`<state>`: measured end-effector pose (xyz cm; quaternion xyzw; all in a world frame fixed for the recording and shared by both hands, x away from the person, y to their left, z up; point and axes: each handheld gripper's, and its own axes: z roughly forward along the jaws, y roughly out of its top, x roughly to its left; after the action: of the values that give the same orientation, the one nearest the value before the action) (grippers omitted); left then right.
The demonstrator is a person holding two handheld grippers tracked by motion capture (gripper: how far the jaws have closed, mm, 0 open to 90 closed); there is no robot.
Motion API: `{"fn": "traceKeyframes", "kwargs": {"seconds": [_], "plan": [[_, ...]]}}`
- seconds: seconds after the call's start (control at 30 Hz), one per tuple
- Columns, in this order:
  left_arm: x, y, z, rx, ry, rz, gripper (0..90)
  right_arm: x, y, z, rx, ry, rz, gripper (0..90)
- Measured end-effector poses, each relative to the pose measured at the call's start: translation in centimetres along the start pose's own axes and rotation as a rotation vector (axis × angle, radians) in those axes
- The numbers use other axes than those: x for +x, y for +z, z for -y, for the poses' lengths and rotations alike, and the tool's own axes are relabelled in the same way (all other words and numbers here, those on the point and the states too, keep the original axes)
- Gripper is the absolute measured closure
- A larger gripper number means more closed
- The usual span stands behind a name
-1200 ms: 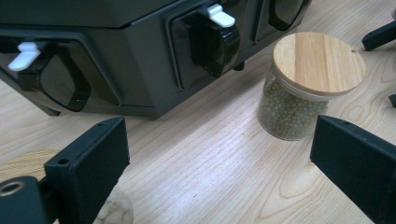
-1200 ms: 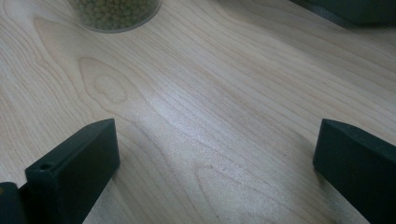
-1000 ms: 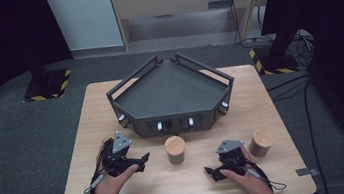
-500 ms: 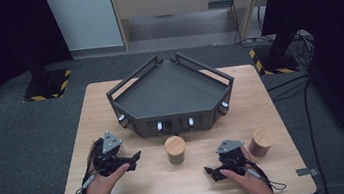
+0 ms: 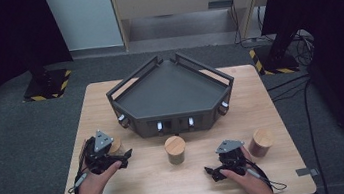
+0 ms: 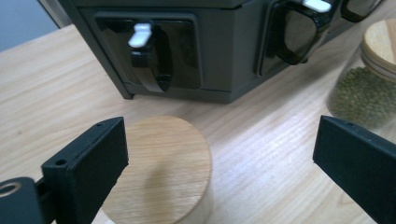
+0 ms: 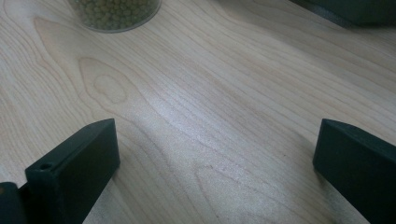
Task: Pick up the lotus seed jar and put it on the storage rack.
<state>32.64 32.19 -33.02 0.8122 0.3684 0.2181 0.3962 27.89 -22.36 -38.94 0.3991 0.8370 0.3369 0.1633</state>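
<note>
L gripper (image 5: 117, 158) hovered w/ jaws wide apart, gripping nothing, over the wood-lidded jar (image 6: 159, 168) just in front of the grey tray's (image 5: 169, 94) left corner. R gripper (image 5: 218, 170), jaws equally wide and empty, sat near the tray's front right, beside the green-bean jar (image 5: 175, 149).

Bare bench (image 5: 142, 191) lies open along the near edge between the two tools, with the green-bean jar (image 5: 175, 149) standing mid-bench and the dark angular tray unit (image 5: 172, 94) blocking the way behind it.
</note>
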Motion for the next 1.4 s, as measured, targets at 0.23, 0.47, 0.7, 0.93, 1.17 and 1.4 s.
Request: {"fn": "traceKeyframes", "kwargs": {"seconds": [0.23, 0.47, 0.7, 0.93, 1.17, 1.4], "plan": [[0.9, 0.0, 0.4, -0.005, -0.016, -0.009, 1.1, 0.0, 0.0, 0.0, 0.000, 0.000, 0.000, 0.8], [1.4, 0.0, 0.9, -0.002, -0.035, -0.013, 1.1, 0.0, 0.0, 0.0, 0.000, 0.000, 0.000, 0.8], [1.8, 0.4, 1.5, 0.010, -0.055, -0.016, 1.1, 0.0, 0.0, 0.0, 0.000, 0.000, 0.000, 0.8], [2.0, 0.7, 2.1, 0.018, -0.067, -0.020, 1.2, 0.0, 0.0, 0.0, 0.000, 0.000, 0.000, 0.8], [2.2, 0.9, 2.6, 0.025, -0.071, -0.028, 1.2, 0.0, 0.0, 0.0, 0.000, 0.000, 0.000, 0.8], [2.3, 1.2, 3.2, 0.034, -0.087, -0.028, 1.1, 0.0, 0.0, 0.0, 0.000, 0.000, 0.000, 0.9]]}}
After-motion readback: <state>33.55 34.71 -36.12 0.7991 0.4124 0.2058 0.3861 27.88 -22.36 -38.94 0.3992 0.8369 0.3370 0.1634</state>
